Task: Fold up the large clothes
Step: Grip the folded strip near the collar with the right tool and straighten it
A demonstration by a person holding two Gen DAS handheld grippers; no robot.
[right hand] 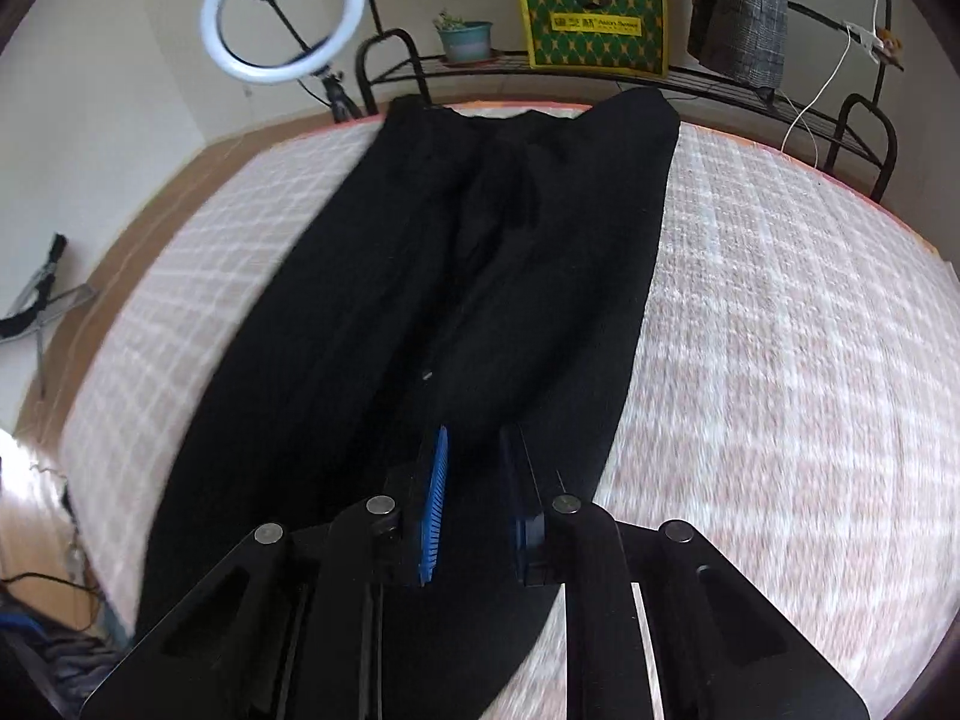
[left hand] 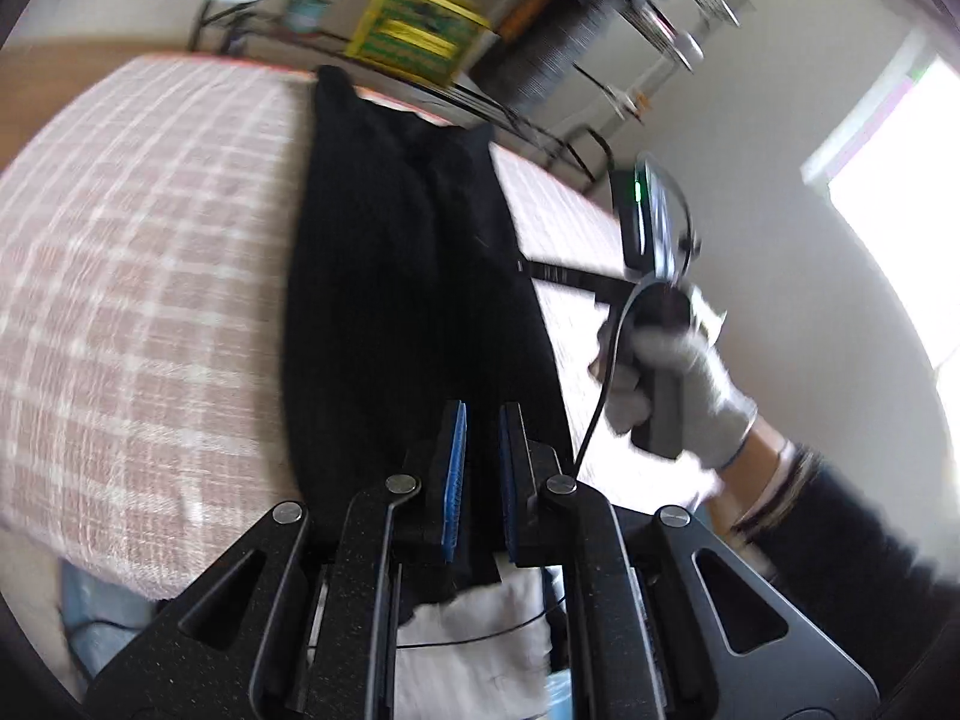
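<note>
Black trousers (right hand: 456, 300) lie lengthwise on the checked bed (right hand: 780, 330), waistband far, hems near, laid flat for folding | left hand-held gripper (left hand: 480, 468) and right hand-held gripper (right hand: 474, 504) hover over the hem end, jaws parted and empty, likely poised to pinch | gloved hand (left hand: 678, 384) steadies the right tool.

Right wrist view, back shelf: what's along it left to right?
Ring light → potted plant → yellow-green patterned box → hanging plaid garment → white cable. The black trousers lie on the checked bed in front.
</note>
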